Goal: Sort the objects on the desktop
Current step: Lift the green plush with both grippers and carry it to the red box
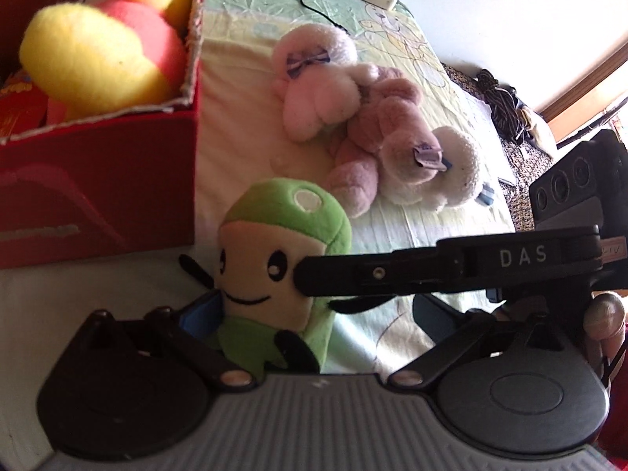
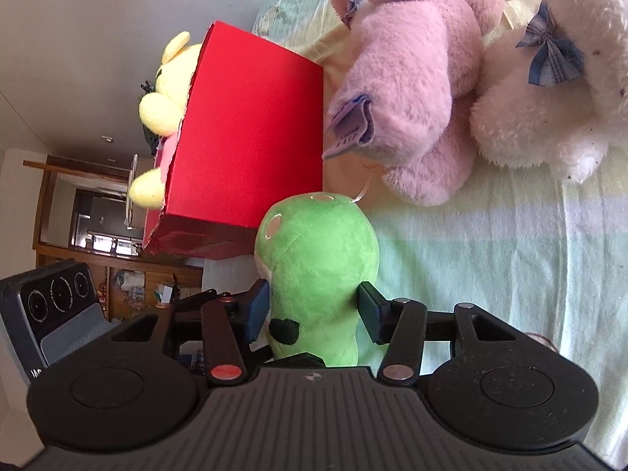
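Nearest the right wrist lens: small green plush figure with a cream face and black stub limbs (image 2: 320,274), sitting between the blue pads of the right gripper (image 2: 314,310). Pads close on both flanks, left one touching; firm squeeze cannot be told. In the left wrist view the same toy leans at the left gripper's (image 1: 314,314) left pad, right pad well clear, so that gripper stands spread and holds nothing. Right tool's finger crosses from 3 o'clock onto the toy's cheek. Red cardboard box (image 1: 98,180) at 10 o'clock, a yellow-and-red plush (image 1: 94,51) already inside. Pink and white plush rabbits (image 1: 369,125) lie at 1 o'clock on the pale green sheet (image 1: 431,219). Step: securing the green toy. Next, likely: confirm grip, lift, carry over box rim.
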The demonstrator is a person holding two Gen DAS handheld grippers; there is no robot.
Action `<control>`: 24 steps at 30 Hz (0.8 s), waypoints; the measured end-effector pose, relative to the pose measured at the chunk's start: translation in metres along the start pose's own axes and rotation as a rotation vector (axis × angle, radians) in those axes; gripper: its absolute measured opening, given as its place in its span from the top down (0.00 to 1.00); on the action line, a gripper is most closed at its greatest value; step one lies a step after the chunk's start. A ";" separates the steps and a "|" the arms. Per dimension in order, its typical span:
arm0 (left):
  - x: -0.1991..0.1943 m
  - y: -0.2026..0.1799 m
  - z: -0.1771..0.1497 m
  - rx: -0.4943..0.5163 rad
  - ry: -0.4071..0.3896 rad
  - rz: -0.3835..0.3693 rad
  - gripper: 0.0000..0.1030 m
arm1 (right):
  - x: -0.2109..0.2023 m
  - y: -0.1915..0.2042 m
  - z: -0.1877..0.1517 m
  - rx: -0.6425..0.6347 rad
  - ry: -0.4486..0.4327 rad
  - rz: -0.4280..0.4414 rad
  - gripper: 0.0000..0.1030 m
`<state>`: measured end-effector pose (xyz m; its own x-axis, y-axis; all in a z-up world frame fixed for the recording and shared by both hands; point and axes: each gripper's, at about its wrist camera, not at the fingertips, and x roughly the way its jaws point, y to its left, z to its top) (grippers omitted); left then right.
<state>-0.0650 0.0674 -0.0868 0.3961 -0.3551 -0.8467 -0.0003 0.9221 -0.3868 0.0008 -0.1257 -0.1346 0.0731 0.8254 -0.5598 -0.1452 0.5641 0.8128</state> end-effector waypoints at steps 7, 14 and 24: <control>-0.009 -0.018 -0.018 0.027 0.075 -0.094 0.03 | -0.024 0.016 -0.014 -0.074 0.087 -0.069 0.50; -0.047 -0.018 -0.035 0.081 0.071 -0.081 0.03 | -0.015 0.057 -0.022 -0.183 0.143 -0.050 0.50; -0.142 0.043 -0.035 0.084 -0.016 -0.095 0.03 | 0.036 0.152 -0.017 -0.327 0.144 0.020 0.50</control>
<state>-0.1534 0.1522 0.0035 0.4057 -0.4394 -0.8015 0.1146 0.8944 -0.4323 -0.0351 -0.0109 -0.0341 -0.0699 0.8116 -0.5800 -0.4551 0.4915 0.7425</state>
